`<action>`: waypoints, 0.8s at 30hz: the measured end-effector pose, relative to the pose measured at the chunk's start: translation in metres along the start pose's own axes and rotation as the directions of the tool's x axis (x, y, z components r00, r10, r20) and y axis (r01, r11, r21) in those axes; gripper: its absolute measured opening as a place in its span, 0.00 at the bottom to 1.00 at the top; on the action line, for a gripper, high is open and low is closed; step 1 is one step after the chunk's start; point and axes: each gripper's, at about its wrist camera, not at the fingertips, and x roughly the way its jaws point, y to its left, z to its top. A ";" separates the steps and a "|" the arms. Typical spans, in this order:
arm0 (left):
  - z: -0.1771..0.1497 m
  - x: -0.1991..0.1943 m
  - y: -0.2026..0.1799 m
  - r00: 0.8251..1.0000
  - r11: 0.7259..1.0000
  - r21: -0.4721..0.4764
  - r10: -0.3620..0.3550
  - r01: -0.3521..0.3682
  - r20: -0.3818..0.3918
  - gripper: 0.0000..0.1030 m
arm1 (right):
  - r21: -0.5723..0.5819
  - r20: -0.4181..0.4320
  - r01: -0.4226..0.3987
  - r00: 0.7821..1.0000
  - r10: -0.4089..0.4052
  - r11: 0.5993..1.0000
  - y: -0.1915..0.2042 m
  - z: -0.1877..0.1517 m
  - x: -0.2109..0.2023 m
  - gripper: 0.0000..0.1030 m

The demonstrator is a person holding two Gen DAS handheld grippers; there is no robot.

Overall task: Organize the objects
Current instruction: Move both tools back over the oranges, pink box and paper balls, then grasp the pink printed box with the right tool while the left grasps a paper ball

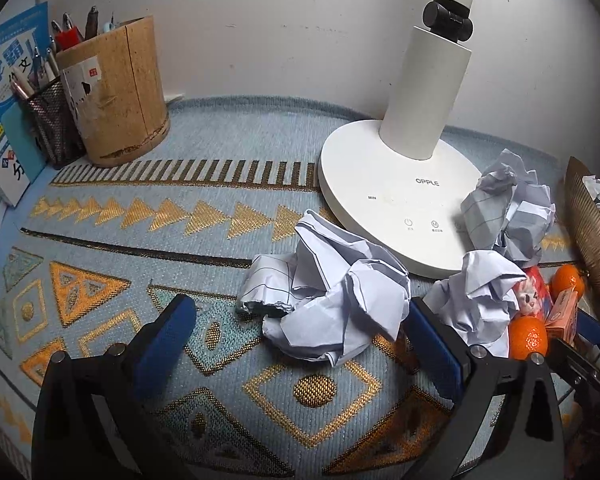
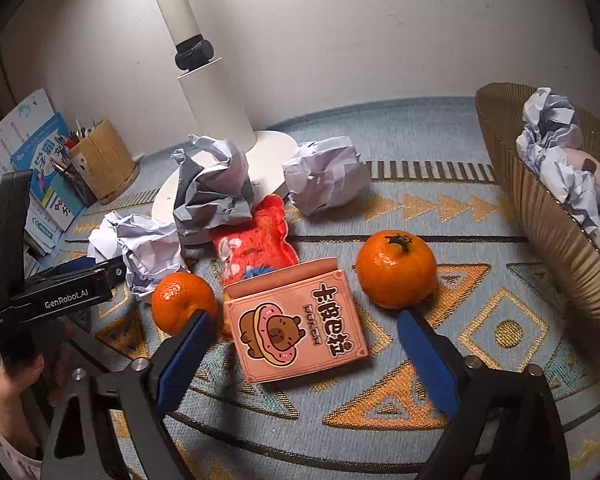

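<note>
My left gripper (image 1: 300, 320) is open low over the patterned mat, with a crumpled white paper ball (image 1: 328, 300) lying between its blue pads. The right pad is close to the paper and the left pad stands well off it. In the right wrist view, my right gripper (image 2: 306, 336) is open around a pink cartoon box (image 2: 296, 328) lying flat, with a gap on each side. One tangerine (image 2: 182, 302) sits by the left fingertip and another tangerine (image 2: 396, 270) just beyond the right one. A red pouch (image 2: 256, 240) lies behind the box.
More paper balls (image 2: 212, 188) (image 2: 324, 176) lie around the white lamp base (image 1: 380, 192). A ribbed basket (image 2: 540, 208) at the right holds crumpled paper. A wooden pen holder (image 1: 116, 92), a mesh cup (image 1: 52, 124) and books (image 1: 4, 100) stand back left.
</note>
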 end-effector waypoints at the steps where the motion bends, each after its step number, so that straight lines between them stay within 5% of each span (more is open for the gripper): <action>1: 0.001 -0.001 0.003 1.000 1.000 -0.012 -0.018 0.018 0.012 0.94 | 0.006 0.008 -0.004 1.000 0.004 1.000 0.000 0.000 -0.001 0.58; 2: 0.001 -0.005 0.006 0.998 0.998 -0.028 -0.050 0.051 0.041 0.60 | 0.005 0.012 -0.013 1.000 0.013 1.000 0.000 0.000 -0.001 0.58; 3: 0.001 -0.009 0.012 0.994 0.994 -0.049 -0.092 0.095 0.065 0.52 | 0.001 0.012 -0.015 1.000 0.015 1.000 0.001 0.000 -0.002 0.57; 10: 0.000 -0.014 0.023 0.990 0.988 -0.120 -0.090 0.103 0.109 0.52 | -0.049 0.119 -0.024 0.992 0.030 0.999 0.012 -0.003 -0.023 0.57; 24: -0.001 -0.010 0.025 0.989 0.987 -0.143 -0.056 0.075 0.138 0.52 | -0.080 0.141 -0.070 0.987 0.081 0.994 0.019 -0.004 -0.028 0.57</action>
